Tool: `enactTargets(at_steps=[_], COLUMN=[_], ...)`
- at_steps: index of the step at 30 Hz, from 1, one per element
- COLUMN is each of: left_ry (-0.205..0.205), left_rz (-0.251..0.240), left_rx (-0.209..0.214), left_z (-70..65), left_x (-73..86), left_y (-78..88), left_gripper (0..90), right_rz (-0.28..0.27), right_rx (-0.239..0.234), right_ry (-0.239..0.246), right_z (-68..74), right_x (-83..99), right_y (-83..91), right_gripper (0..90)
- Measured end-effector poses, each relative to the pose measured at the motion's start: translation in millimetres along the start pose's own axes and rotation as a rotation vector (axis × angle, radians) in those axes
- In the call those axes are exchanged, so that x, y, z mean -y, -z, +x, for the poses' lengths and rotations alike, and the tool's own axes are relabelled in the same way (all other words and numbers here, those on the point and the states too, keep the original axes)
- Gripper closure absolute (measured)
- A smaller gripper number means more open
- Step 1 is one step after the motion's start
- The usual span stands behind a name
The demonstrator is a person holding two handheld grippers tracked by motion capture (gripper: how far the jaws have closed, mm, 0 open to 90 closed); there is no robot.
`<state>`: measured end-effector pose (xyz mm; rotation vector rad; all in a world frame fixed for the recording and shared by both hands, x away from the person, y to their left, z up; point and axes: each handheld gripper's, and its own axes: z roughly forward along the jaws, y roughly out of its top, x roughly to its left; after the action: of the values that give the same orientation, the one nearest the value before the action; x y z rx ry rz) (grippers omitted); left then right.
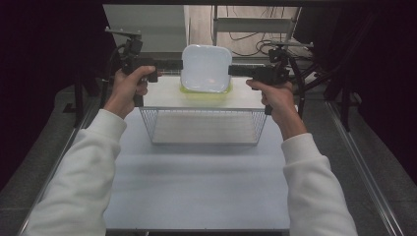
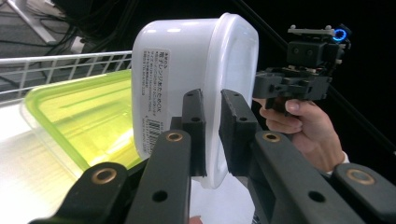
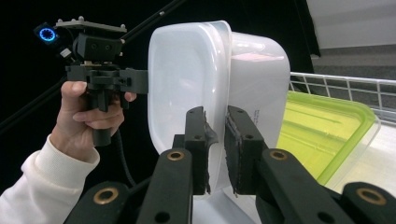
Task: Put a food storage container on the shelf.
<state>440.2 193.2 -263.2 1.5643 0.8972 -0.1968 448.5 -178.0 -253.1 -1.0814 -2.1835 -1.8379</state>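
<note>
On the left, the left gripper [image 1: 169,65] is clenched on the rim of the white translucent rounded-square plastic container [image 1: 206,68]; in the left gripper view its two black pads pinch that rim between them [image 2: 211,135]. A printed label with a barcode [image 2: 158,93] runs down the tub's side. The tub is held up on edge, clear of the surface, between the two hands and above the far end of the table, with its open side towards the high camera, and nothing shows inside it. Just below and behind it lies a shallow clear plastic container with a yellow-green rim [image 2: 74,116], flat on the white surface, nothing visible in it either. Nearer the person stands a silver wire-mesh basket [image 1: 204,125] on the pale grey table [image 1: 196,187], with only its bare floor showing. Over on the right, the right gripper [image 1: 239,70] grips the tub's opposite rim, pads pressed on the plastic [image 3: 215,144].
</note>
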Motion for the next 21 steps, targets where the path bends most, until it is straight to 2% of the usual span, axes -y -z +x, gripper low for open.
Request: enactTargets(at_steps=[3,11,21], left_ry=[0.017,0.049,0.069], left_rz=[0.008,0.012,0.027], left_rx=[-0.011,-0.014,-0.028], left_z=[7.3,16.8,22.0], left_x=[-0.8,-0.6,0.9], left_y=[-5.1,-9.1,-13.9], left_gripper=[80.7,80.7,80.6], right_rz=[0.017,0.039,0.052], right_rx=[0.005,0.02,0.032], right_ry=[-0.035,-0.06,-0.092], right_z=[-9.5,-17.8,-26.7], right_x=[-2.7,-5.9,-7.7], right_y=[-5.1,-10.8,-14.2], right_gripper=[79.1,79.0,79.0])
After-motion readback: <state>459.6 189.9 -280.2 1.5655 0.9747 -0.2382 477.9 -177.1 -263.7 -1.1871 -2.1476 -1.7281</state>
